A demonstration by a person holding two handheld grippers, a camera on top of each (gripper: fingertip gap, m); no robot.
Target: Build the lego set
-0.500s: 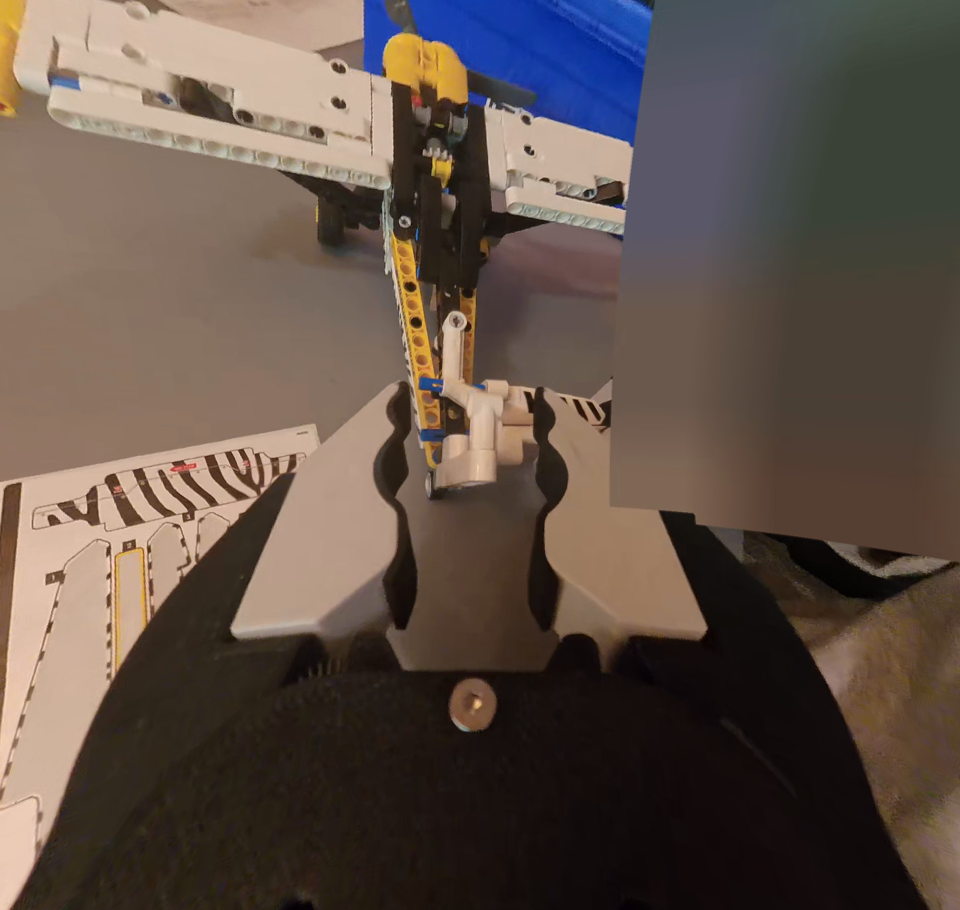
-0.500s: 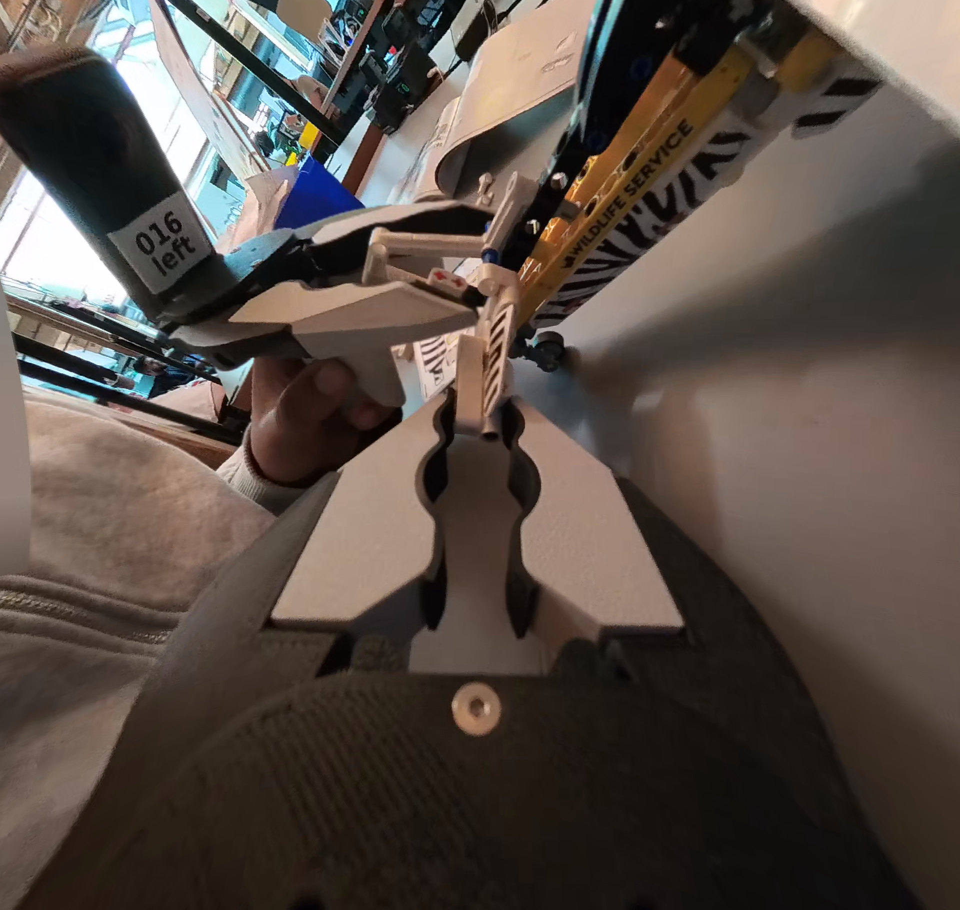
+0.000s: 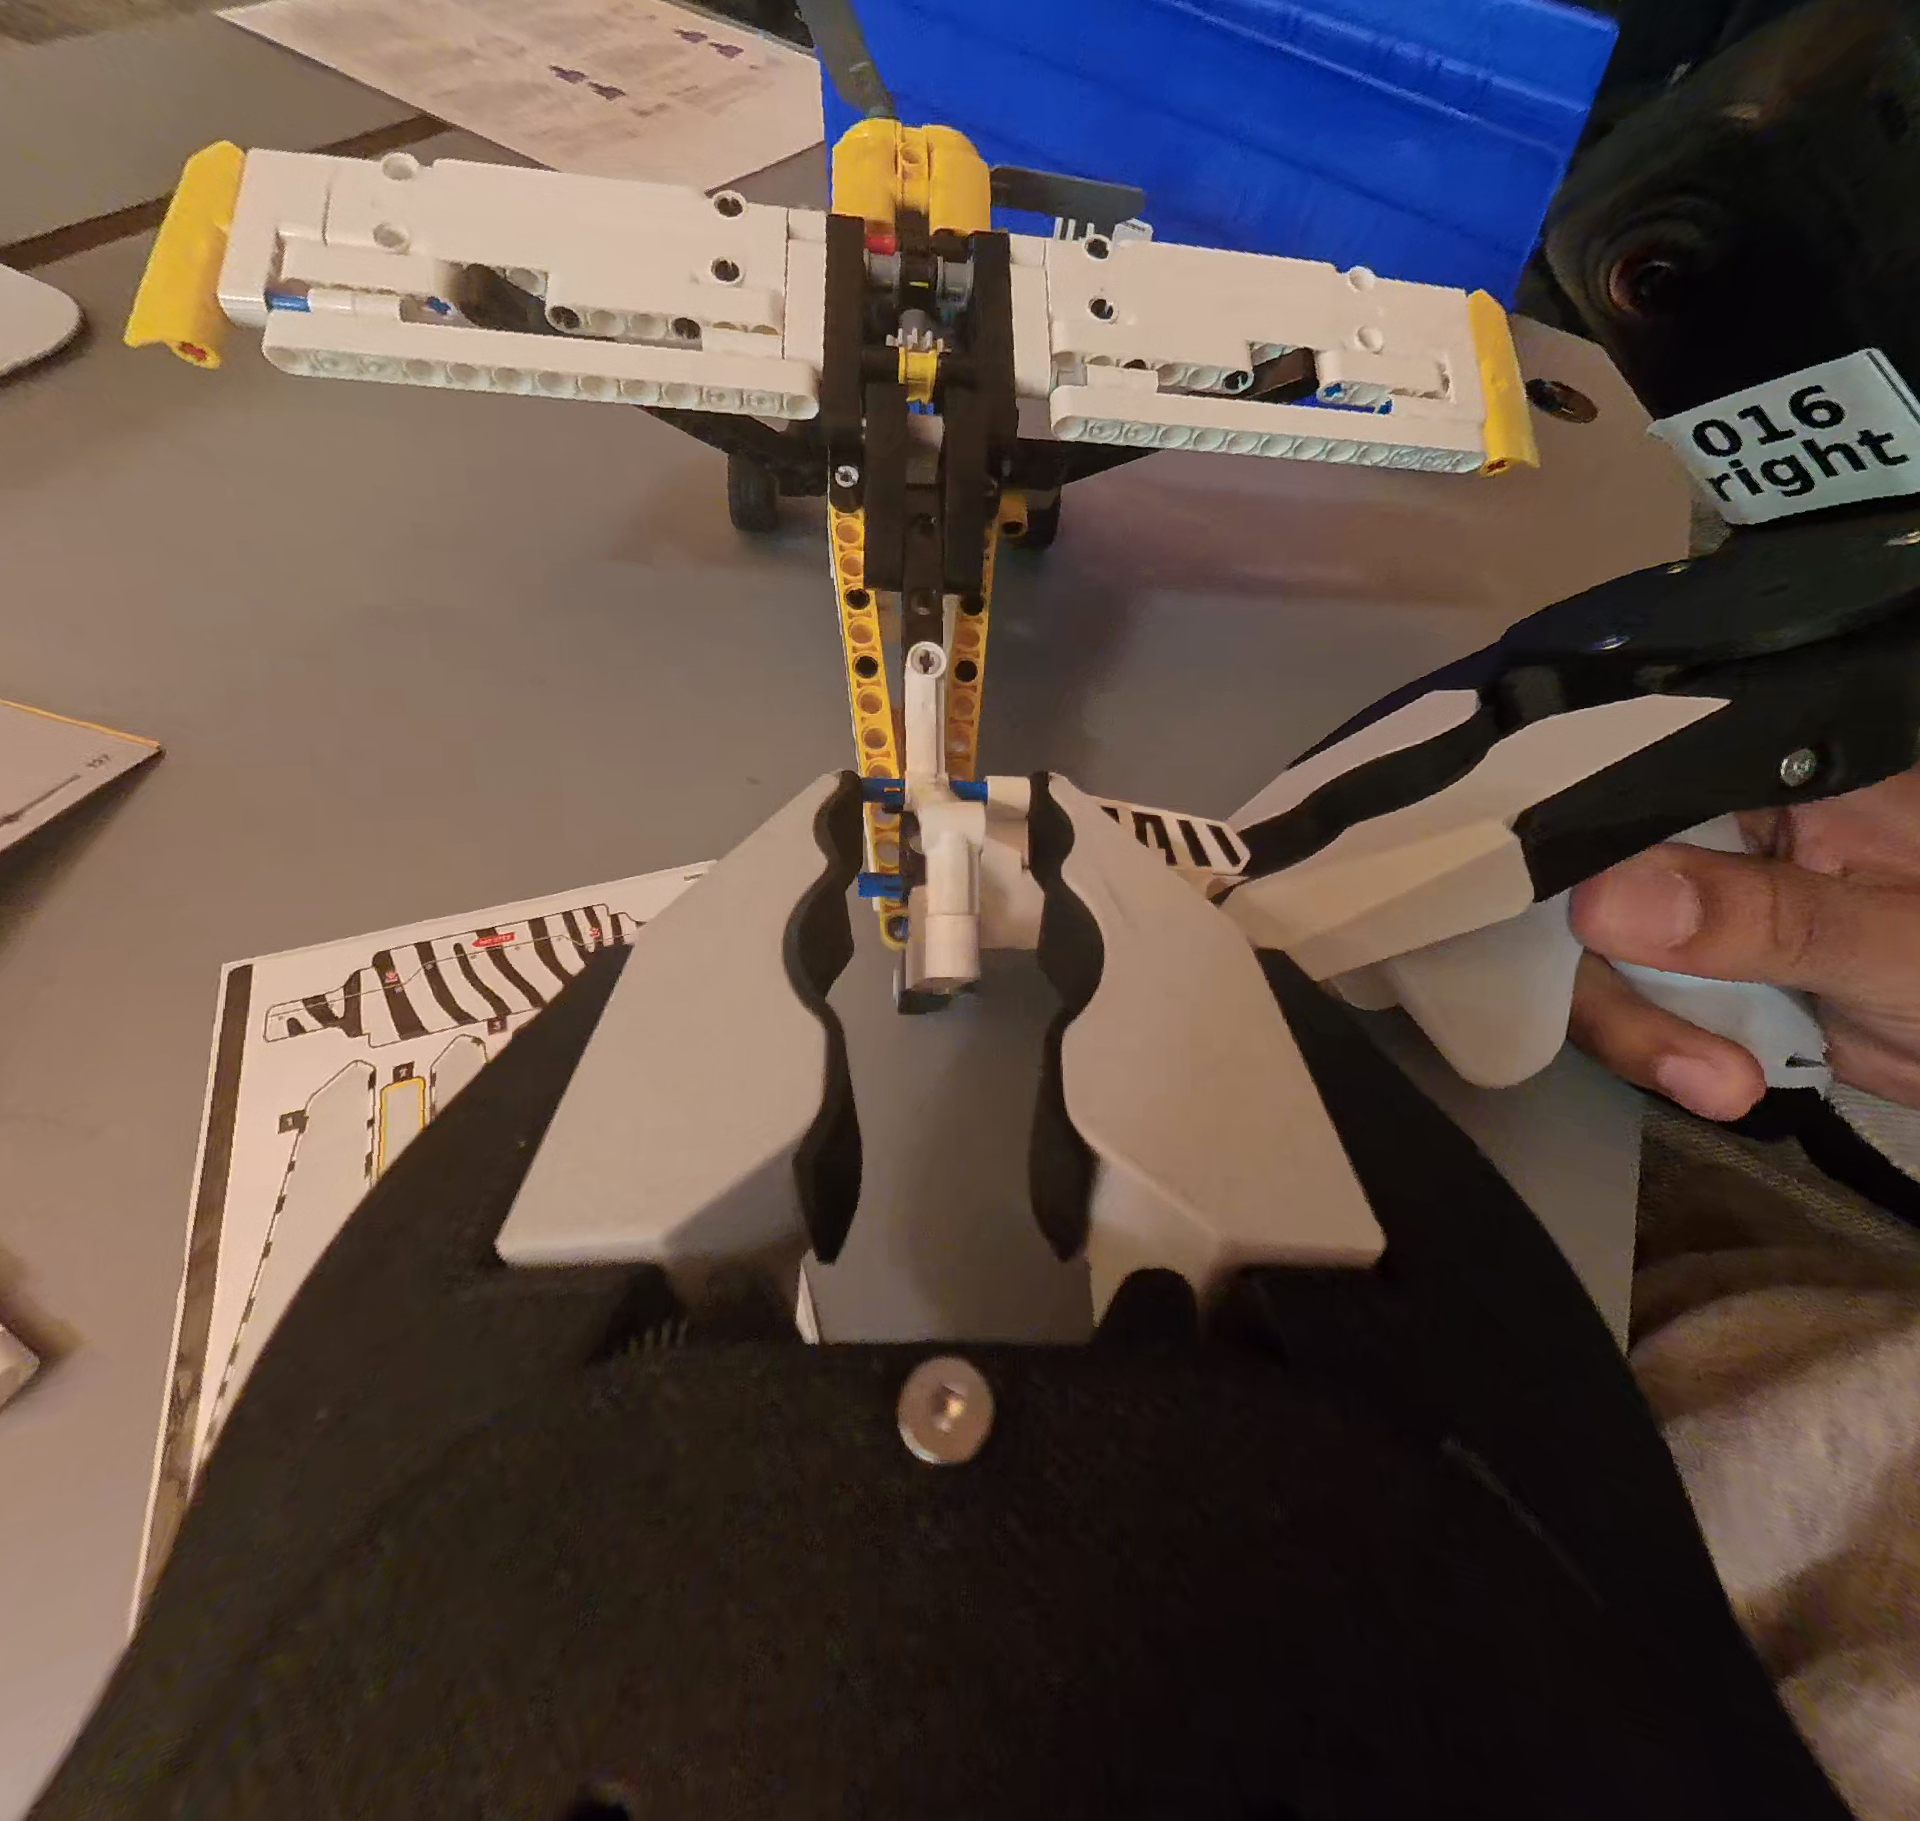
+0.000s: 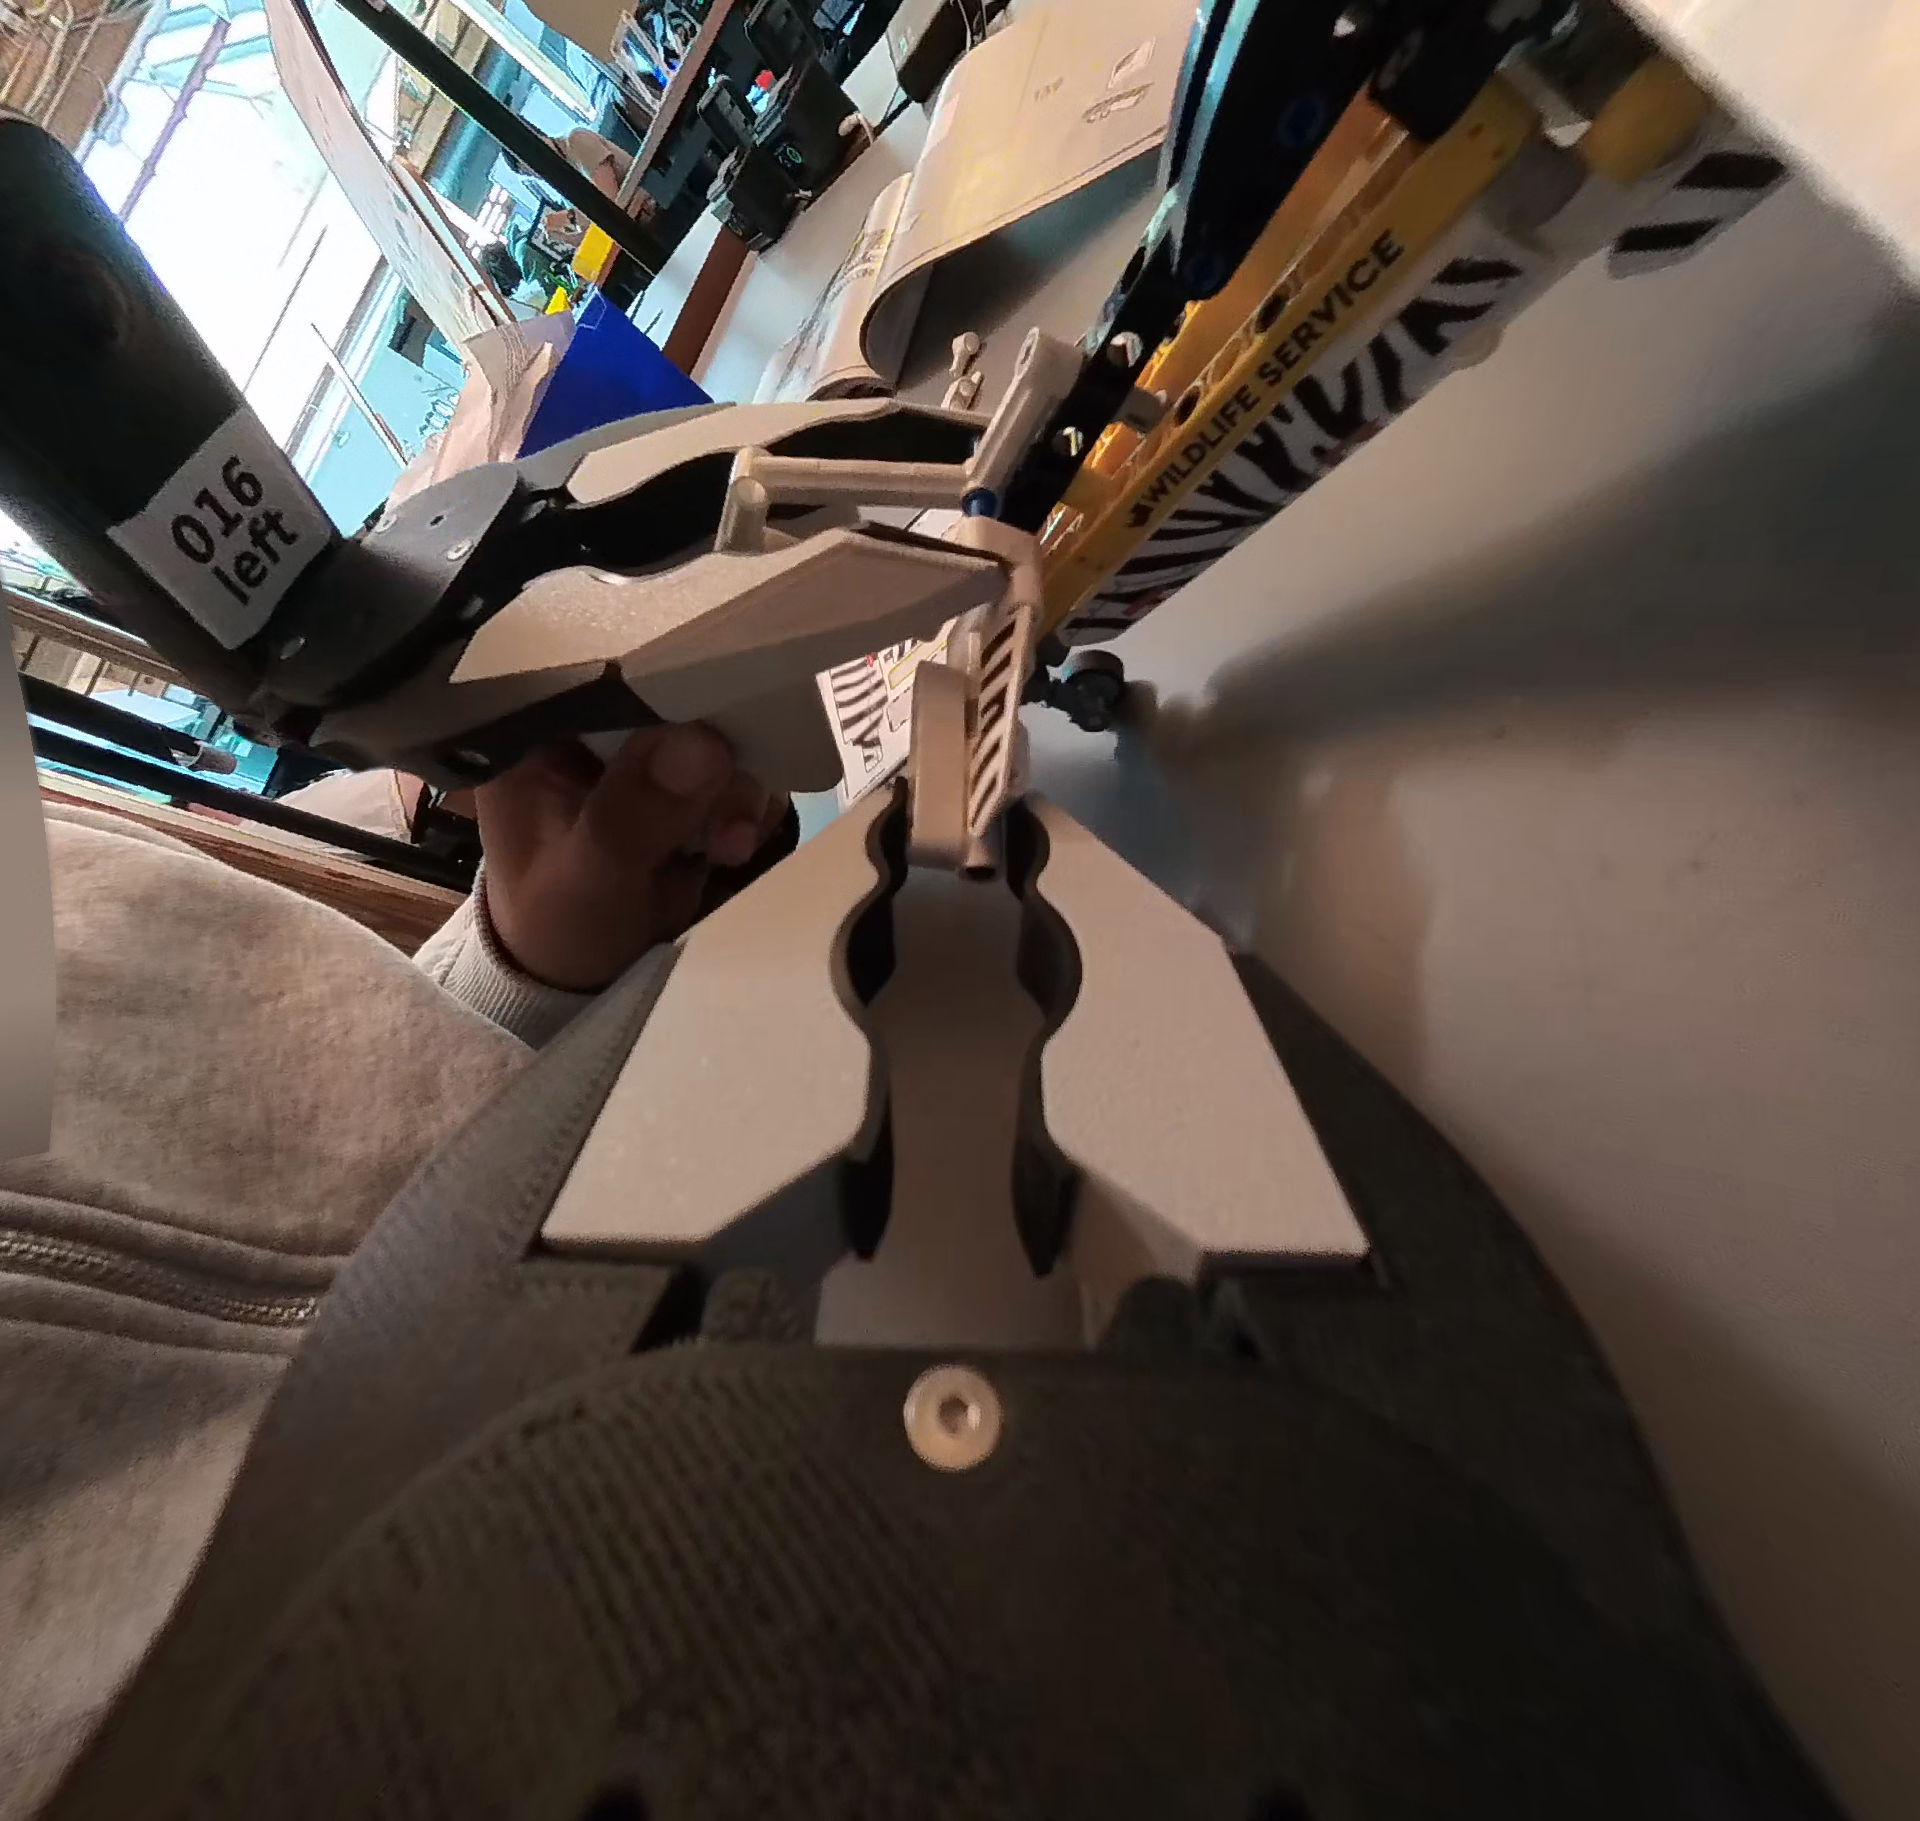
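Left wrist view: lego plane (image 3: 831, 317) stands on grey table (image 3: 416, 628); left gripper (image 3: 940, 815) clamps its tail. Just right of tail, right gripper (image 4: 961, 821) pinches zebra-striped tail panel (image 4: 987, 722). Sticker sheet (image 3: 416, 1002) lies left of tail.

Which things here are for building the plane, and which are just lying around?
For the build:
lego plane
zebra-striped tail piece
left gripper, shut on the plane's tail end
right gripper, shut on the striped piece
sticker sheet

Just lying about:
blue bin
printed paper
booklet at the table's edge
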